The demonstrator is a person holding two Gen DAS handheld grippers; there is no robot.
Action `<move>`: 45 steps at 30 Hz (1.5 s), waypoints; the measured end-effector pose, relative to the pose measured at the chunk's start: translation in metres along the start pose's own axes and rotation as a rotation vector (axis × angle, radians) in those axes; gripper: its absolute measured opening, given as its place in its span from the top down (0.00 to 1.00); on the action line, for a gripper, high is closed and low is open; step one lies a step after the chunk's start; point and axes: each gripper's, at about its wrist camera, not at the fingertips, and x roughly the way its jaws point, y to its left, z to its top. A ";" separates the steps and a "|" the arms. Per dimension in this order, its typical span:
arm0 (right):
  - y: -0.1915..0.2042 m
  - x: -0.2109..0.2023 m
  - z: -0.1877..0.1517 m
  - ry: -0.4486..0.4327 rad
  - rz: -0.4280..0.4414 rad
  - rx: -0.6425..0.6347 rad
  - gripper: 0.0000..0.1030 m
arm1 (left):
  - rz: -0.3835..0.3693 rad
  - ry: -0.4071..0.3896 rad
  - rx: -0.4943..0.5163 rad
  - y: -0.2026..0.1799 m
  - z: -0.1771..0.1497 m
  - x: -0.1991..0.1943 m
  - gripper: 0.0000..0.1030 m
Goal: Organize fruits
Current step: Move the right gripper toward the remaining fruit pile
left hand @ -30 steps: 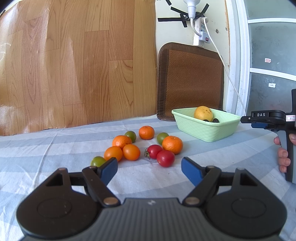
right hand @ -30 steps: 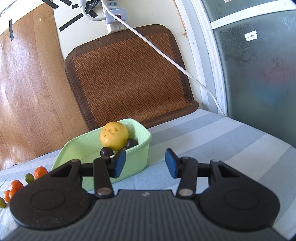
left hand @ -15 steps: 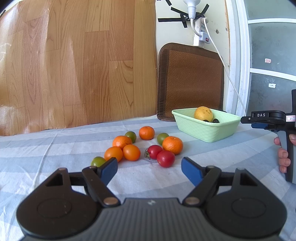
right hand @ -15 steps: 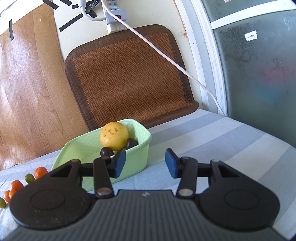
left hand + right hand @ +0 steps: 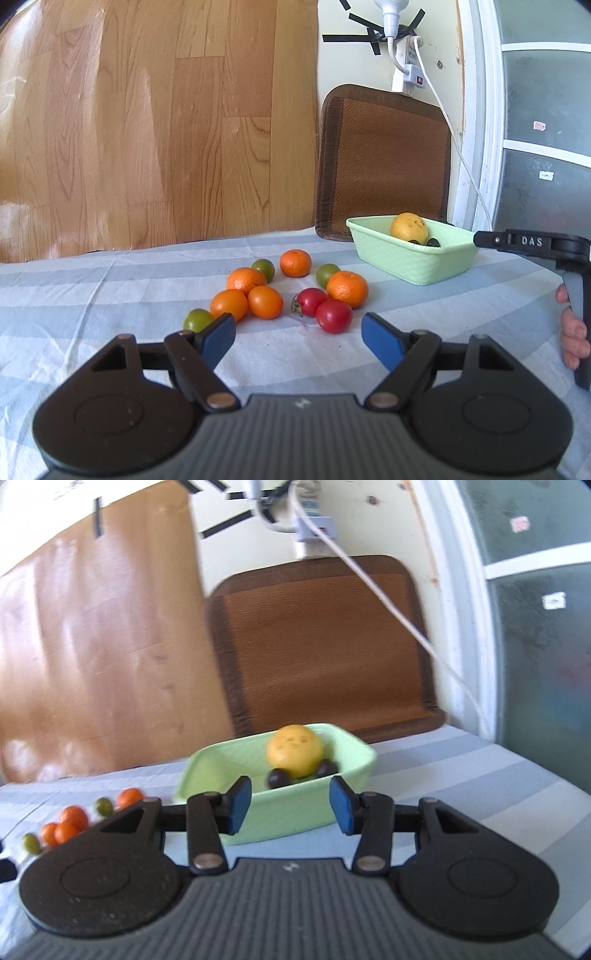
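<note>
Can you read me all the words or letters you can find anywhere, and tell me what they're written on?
"DAS": white letters on the black side of the right gripper, seen from the left wrist camera.
Two small stickers on the frosted glass: too small to read.
Small pale mark on the left gripper's ribbed body: a logo, no letters to read.
Nothing readable on the green basket or the power strip.

I see a wood-grain laminate panel (image 5: 147, 122) filling the back wall on the left. A brown woven mat w/ dark border (image 5: 384, 162) leans upright against the cream wall, just right of the panel. Above it, a white power strip (image 5: 406, 70) fixed w/ black tape strips (image 5: 354, 35); its white cable (image 5: 461, 158) runs down-right across the mat. Frosted glass door w/ white frame (image 5: 543, 118) far right. Blue-and-white striped cloth (image 5: 92, 291) covers the surface.
</note>
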 end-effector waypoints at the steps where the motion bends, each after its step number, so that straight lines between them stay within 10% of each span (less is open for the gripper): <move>1: 0.007 -0.003 -0.002 0.006 0.025 -0.013 0.54 | -0.001 0.003 -0.009 0.002 0.000 0.001 0.26; 15: 0.103 0.004 -0.026 0.193 0.304 -0.216 0.54 | -0.029 0.032 -0.189 0.033 0.004 0.006 0.27; 30: 0.107 0.074 -0.013 0.336 0.305 -0.105 0.55 | -0.033 0.023 -0.134 0.023 0.003 0.005 0.27; 41: 0.068 0.032 -0.017 0.283 0.260 -0.107 0.61 | -0.131 0.142 -0.100 -0.001 0.019 0.043 0.27; 45: 0.066 0.031 -0.018 0.266 0.276 -0.089 0.61 | -0.101 0.201 -0.083 -0.017 0.027 0.071 0.53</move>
